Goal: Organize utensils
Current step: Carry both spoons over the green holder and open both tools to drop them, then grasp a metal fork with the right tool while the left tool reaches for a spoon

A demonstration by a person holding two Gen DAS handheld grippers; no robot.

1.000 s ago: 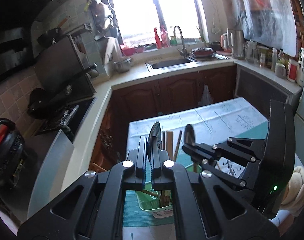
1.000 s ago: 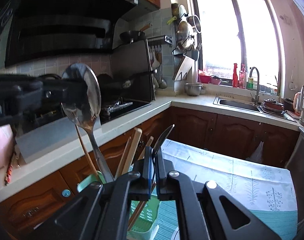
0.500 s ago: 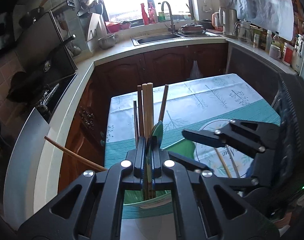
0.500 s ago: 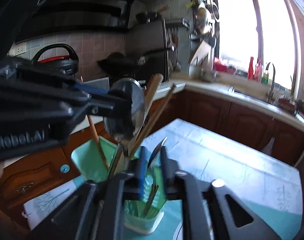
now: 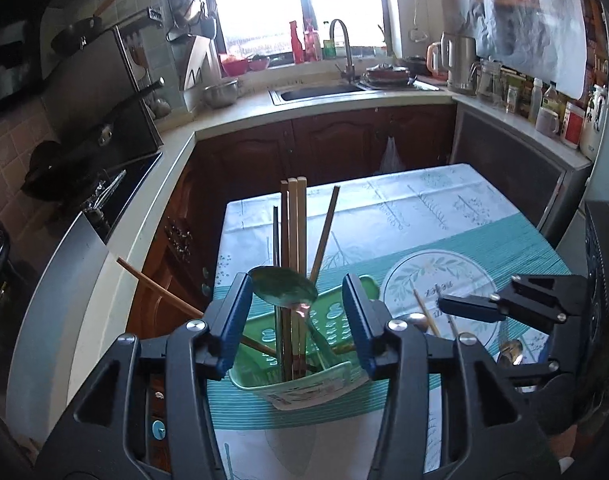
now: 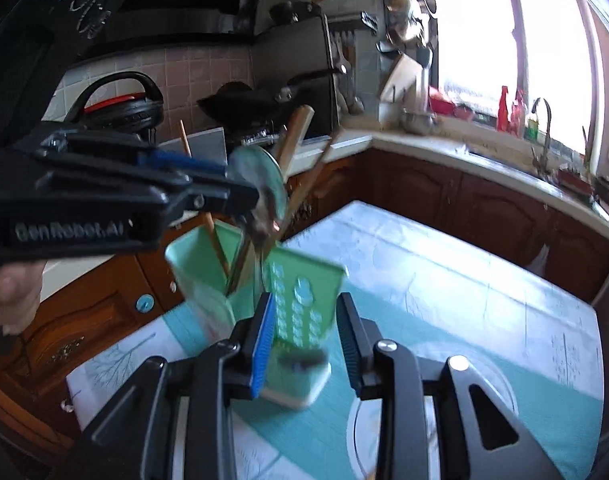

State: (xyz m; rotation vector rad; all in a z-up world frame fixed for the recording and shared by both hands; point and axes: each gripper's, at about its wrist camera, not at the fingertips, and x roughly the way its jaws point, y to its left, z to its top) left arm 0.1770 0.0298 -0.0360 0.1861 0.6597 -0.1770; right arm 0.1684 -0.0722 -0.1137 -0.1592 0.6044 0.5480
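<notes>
"GenRobot.AI" on left gripper (image 6: 240, 196)

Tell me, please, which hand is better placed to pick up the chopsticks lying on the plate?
Right. The right gripper, open, hangs over the plate beside the chopsticks. The left gripper is open around the spoon standing in the green holder, farther from the plate.

The left gripper (image 5: 296, 312) stands open around a metal spoon (image 5: 284, 290) upright in the green holder (image 5: 304, 376), chopsticks (image 5: 292, 240) at twelve o'clock.
</notes>
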